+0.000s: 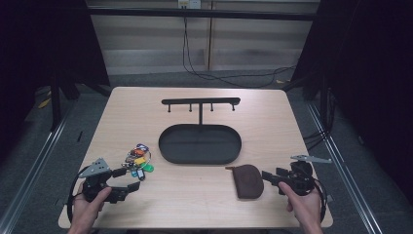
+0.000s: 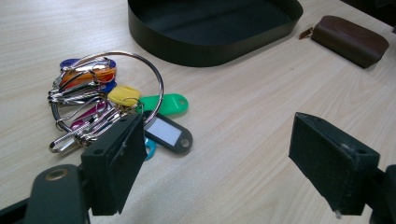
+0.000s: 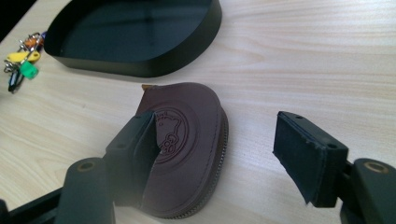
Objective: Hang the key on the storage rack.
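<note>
Each gripper waited with jaws released by its own target, the left gripper (image 1: 127, 179) near the keys (image 1: 138, 159), the right gripper (image 1: 271, 179) straddling the pouch (image 1: 248, 180) on the surface (image 1: 204, 200), seemingly ready to grab.

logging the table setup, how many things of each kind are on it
key bunch: 1
pouch: 1
tray: 1
hook rack: 1
total: 4
</note>
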